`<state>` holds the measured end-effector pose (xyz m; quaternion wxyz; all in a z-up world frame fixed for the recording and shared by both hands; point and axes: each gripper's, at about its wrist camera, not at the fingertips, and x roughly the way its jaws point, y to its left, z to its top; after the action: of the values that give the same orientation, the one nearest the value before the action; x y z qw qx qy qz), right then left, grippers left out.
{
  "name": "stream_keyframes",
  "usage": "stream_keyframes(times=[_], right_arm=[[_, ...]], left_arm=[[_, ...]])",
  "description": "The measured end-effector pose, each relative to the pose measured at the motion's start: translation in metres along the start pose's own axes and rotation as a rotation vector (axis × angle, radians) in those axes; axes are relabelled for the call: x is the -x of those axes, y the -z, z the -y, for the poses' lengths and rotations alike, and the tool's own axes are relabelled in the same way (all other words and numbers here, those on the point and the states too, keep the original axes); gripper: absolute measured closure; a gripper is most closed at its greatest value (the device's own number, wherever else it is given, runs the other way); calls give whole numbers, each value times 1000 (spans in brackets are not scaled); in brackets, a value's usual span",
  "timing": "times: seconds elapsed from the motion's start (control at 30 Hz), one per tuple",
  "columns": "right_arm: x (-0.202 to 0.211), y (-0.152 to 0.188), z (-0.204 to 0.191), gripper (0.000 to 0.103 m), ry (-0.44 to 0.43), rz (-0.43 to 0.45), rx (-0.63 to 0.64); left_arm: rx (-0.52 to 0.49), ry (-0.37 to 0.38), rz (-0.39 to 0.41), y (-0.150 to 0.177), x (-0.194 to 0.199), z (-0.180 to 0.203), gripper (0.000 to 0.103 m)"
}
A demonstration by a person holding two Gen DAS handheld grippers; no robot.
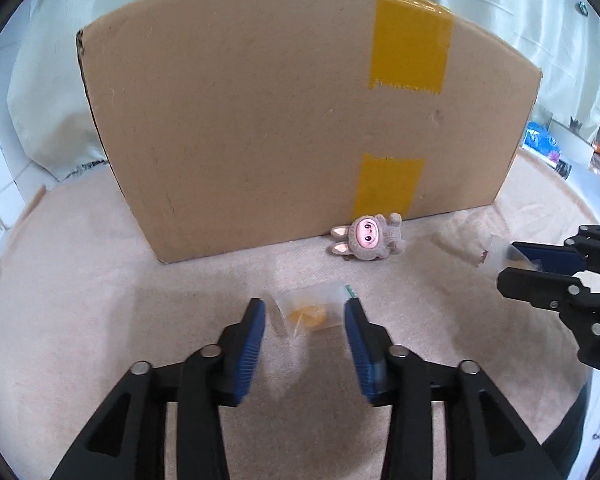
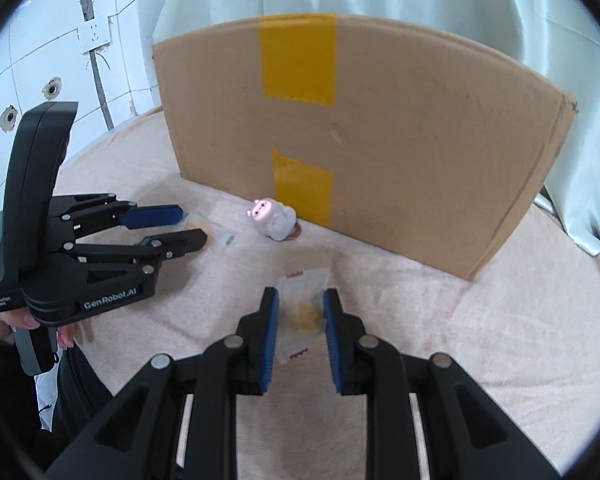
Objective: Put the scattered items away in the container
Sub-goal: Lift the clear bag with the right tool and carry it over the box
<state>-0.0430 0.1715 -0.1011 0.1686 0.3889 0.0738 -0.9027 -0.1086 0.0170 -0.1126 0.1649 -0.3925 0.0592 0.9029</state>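
A large cardboard box [image 1: 291, 120] with yellow tape stands on the pink cloth; it also shows in the right wrist view [image 2: 380, 152]. A small grey plush toy with a pink face [image 1: 368, 240] lies at the box's foot, also in the right wrist view [image 2: 273, 220]. My left gripper [image 1: 304, 316] is open around a clear packet with an orange sweet [image 1: 306, 316] lying on the cloth. My right gripper [image 2: 301, 312] has its pads at both sides of a clear packet with yellow contents [image 2: 304, 316]; I cannot tell whether they press it.
The pink cloth [image 1: 79, 320] covers a round table. White curtains hang behind the box. A tiled wall with a socket [image 2: 93, 34] is at the left. Blue packaging [image 1: 540, 140] lies past the table's right edge. The left gripper's body [image 2: 59, 248] shows in the right wrist view.
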Motion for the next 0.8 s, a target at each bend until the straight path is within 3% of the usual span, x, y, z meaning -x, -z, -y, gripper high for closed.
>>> stream_keyframes(times=[0.07, 0.4, 0.43, 0.5, 0.53, 0.67, 0.8], right_arm=[[-1, 0, 1, 77, -2, 1, -1], [-5, 0, 4, 77, -16, 6, -9], [-5, 0, 5, 77, -16, 4, -10], [-5, -1, 4, 77, -13, 5, -12], [-5, -1, 5, 77, -13, 6, -13], [-6, -1, 4, 77, -17, 4, -15], [-2, -1, 2, 77, -16, 15, -10]], left_arm=[[12, 6, 6, 0, 0, -2, 49], [-2, -7, -30, -9, -12, 0, 49], [1, 0, -30, -10, -12, -1, 51], [-6, -13, -14, -10, -12, -2, 78], [10, 2, -4, -11, -10, -5, 82], [15, 37, -2, -11, -5, -9, 84], [5, 10, 60, -10, 19, -9, 84]])
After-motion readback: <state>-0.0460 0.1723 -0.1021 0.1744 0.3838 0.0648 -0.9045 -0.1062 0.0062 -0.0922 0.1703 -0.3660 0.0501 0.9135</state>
